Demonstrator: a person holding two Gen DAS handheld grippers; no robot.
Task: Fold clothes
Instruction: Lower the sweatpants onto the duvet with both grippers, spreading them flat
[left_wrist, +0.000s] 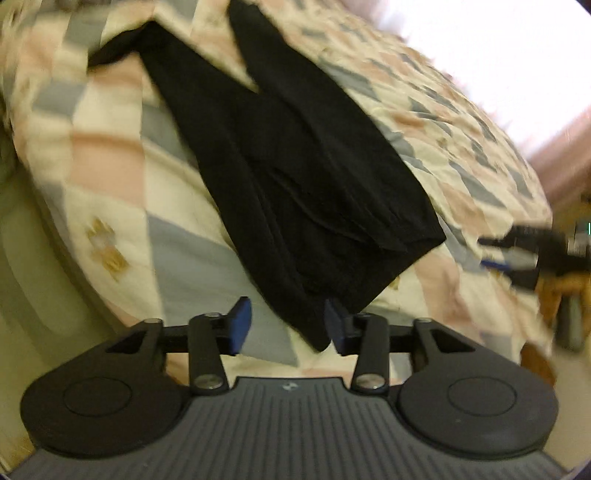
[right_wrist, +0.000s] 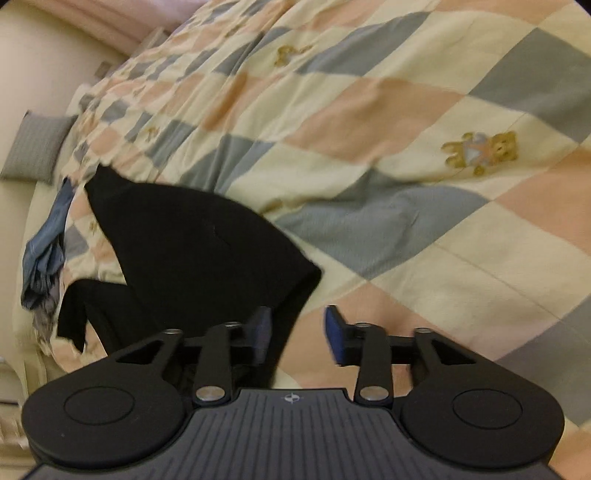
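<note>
Black trousers (left_wrist: 295, 177) flat on checked quilt (left_wrist: 110, 155). My left gripper (left_wrist: 288, 326) and right gripper (right_wrist: 297, 330) part-open, empty, at waistband corners. Step: laying out. Next: fold lengthwise.

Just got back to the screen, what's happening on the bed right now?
A person holds a pair of tongs in each hand over black trousers laid on a checked quilt. The left tongs are open with the near corner of the trousers lying between the pads, not pinched. The right tongs are open at the other near corner, mostly over bare quilt. A blue garment lies off to the side. No fold is made yet.
</note>
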